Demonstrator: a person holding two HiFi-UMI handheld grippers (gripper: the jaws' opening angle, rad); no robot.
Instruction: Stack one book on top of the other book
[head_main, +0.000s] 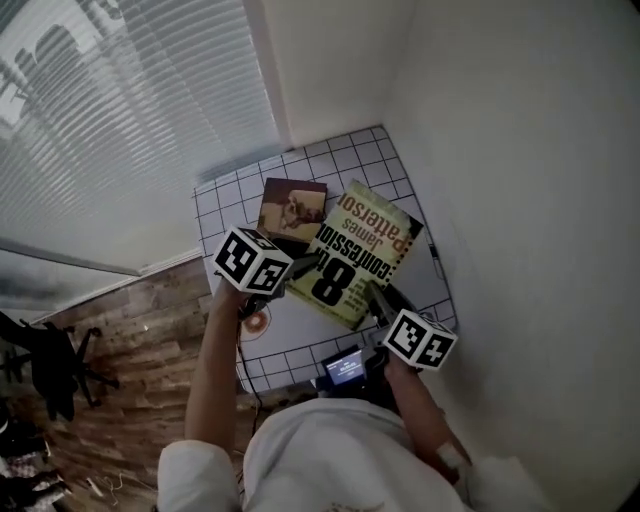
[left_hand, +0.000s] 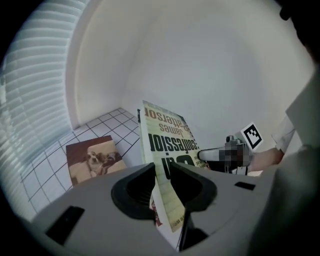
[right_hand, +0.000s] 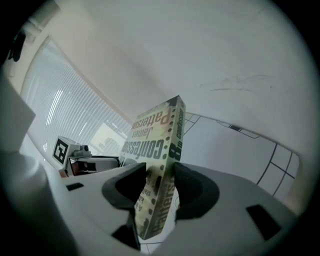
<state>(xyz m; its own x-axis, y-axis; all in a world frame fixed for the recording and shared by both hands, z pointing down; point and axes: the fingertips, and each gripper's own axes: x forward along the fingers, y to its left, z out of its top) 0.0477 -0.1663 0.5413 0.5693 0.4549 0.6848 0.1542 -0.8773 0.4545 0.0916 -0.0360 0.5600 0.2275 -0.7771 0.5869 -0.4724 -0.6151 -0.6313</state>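
Observation:
A yellow-green paperback (head_main: 358, 256) hangs above the gridded white table (head_main: 380, 160), held at both near corners. My left gripper (head_main: 308, 266) is shut on its left edge, and the page block (left_hand: 162, 185) sits pinched between the black jaws. My right gripper (head_main: 377, 295) is shut on the spine side (right_hand: 159, 185) of the same book. A smaller brown book with a dog picture (head_main: 292, 210) lies flat on the table, just left of and partly under the raised book; it is also seen as the brown book (left_hand: 92, 159) in the left gripper view.
The table stands in a corner, with white walls (head_main: 500, 150) to the right and behind. Window blinds (head_main: 120, 130) fill the left. A small lit screen (head_main: 346, 368) and a round object (head_main: 256, 321) sit at the table's near edge. Wood floor (head_main: 130, 330) lies to the left.

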